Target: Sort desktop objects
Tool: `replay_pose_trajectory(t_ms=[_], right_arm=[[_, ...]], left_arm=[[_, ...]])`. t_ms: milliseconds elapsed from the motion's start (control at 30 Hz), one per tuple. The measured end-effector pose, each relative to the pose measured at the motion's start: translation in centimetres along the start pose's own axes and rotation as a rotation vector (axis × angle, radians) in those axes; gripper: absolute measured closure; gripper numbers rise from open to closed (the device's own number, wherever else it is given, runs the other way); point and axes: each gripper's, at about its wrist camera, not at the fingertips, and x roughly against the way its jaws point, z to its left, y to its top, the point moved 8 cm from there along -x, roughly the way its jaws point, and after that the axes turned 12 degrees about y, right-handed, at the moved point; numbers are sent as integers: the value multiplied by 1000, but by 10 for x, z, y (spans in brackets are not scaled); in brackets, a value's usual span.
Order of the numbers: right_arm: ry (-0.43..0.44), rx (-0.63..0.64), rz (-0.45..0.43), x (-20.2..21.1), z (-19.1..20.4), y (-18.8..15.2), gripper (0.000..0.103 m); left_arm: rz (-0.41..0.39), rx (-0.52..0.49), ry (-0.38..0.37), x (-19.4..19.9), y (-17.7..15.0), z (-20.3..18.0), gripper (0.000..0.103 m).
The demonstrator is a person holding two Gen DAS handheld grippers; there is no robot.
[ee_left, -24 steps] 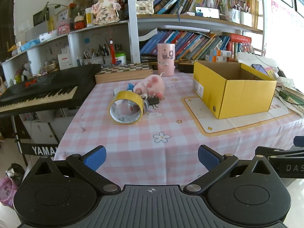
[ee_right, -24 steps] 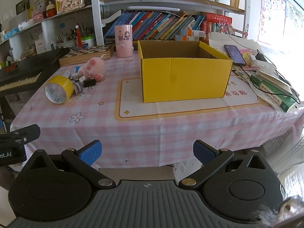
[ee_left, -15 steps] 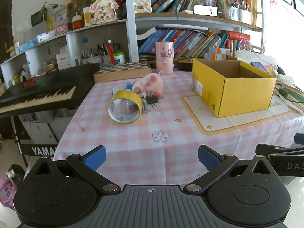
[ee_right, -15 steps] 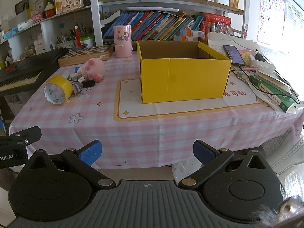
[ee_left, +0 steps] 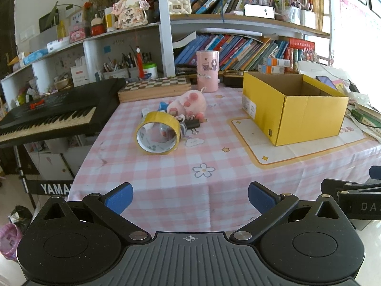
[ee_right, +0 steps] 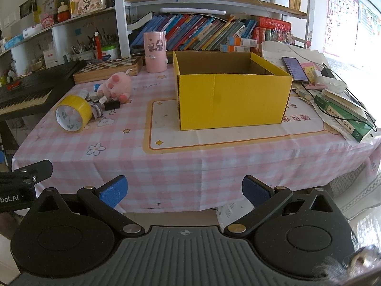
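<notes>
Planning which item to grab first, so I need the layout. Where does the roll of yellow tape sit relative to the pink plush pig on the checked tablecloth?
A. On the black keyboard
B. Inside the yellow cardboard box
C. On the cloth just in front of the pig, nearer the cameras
C: the roll of yellow tape lies on its side on the checked tablecloth, just in front of the pink plush pig, nearer the cameras.

Table (ee_right: pixel 214 166) has a pink checked cloth. On it: open yellow cardboard box (ee_right: pixel 233 100) on a white placemat (ee_right: pixel 238 135), yellow tape roll (ee_left: pixel 157 132) on edge, pink plush pig (ee_left: pixel 188 104), black binder clip (ee_left: pixel 193 124). At the back: pink cylinder tin (ee_left: pixel 207 71), chessboard box (ee_left: pixel 154 88).
</notes>
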Motion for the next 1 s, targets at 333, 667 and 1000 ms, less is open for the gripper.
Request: replay_pose_trajectory(t_ms=[333, 667, 1000], right_arm=[[0, 0, 0, -1, 0, 0, 0], [0, 1, 2, -2, 1, 1, 0], [0, 4, -1, -2, 2, 2, 0]], left_arm=[[2, -4, 2, -1, 0, 0, 0], [6, -22, 17, -4, 1, -1, 0], [2, -11, 2, -7, 2, -1, 0]])
